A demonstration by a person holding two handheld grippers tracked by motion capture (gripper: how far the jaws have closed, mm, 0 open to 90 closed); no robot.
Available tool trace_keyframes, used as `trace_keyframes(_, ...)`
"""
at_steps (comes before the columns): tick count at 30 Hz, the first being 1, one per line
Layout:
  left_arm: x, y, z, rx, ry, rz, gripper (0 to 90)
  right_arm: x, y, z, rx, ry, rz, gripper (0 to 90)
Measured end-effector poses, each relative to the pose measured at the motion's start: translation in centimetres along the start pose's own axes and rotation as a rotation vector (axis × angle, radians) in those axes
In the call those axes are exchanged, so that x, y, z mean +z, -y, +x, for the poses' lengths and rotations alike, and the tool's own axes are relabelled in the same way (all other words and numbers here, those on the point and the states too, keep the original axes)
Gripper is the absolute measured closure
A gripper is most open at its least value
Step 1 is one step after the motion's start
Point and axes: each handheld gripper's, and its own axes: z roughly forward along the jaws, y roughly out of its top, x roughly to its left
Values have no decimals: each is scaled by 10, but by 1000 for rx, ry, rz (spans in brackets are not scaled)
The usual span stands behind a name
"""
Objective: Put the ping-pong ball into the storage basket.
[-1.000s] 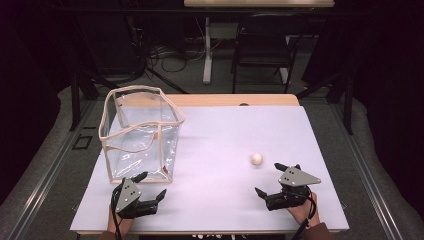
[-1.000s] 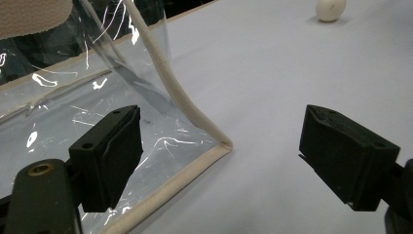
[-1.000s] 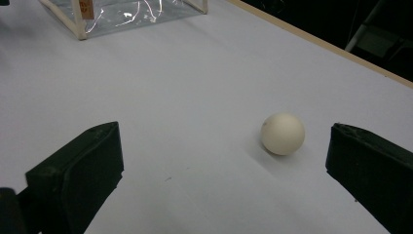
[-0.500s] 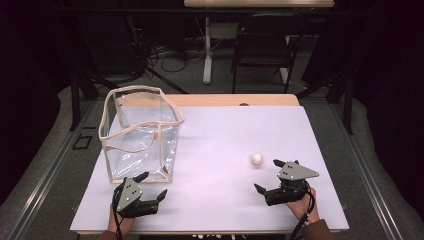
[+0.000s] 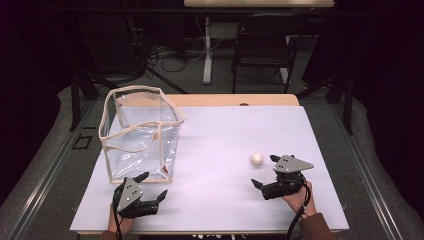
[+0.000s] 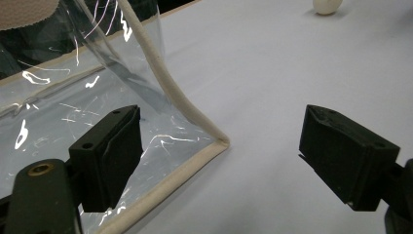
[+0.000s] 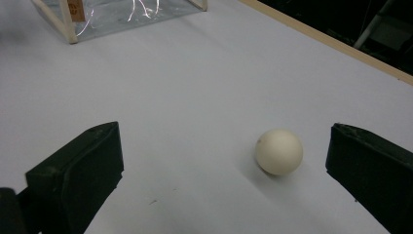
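Observation:
A small white ball [image 5: 257,159] lies on the white table [image 5: 220,130], right of centre. My right gripper [image 5: 264,170] is open just behind it on the near side; in the right gripper view the ball [image 7: 279,151] rests on the table ahead of the gap in my right gripper [image 7: 224,141], nearer the right jaw and untouched. A clear plastic bag [image 5: 140,135] with cream trim stands open at the left. My left gripper [image 5: 154,184] is open at its near corner. In the left gripper view the bag's corner [image 6: 214,141] lies just beyond my left gripper [image 6: 221,119].
The table's wooden far edge [image 5: 235,100] runs behind the bag. A dark chair [image 5: 260,50] and cables stand on the floor beyond. The bag [image 7: 122,12] is at the top of the right gripper view. The ball [image 6: 326,5] is far off in the left gripper view.
My right gripper has crept forward toward the ball. The left gripper, the bag and the ball have stayed put.

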Motion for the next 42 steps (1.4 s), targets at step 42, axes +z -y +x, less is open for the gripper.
trace_keyframes(42, 1, 0, 0, -1, -4, 0, 160, 21, -16, -32, 31, -5, 21, 0)
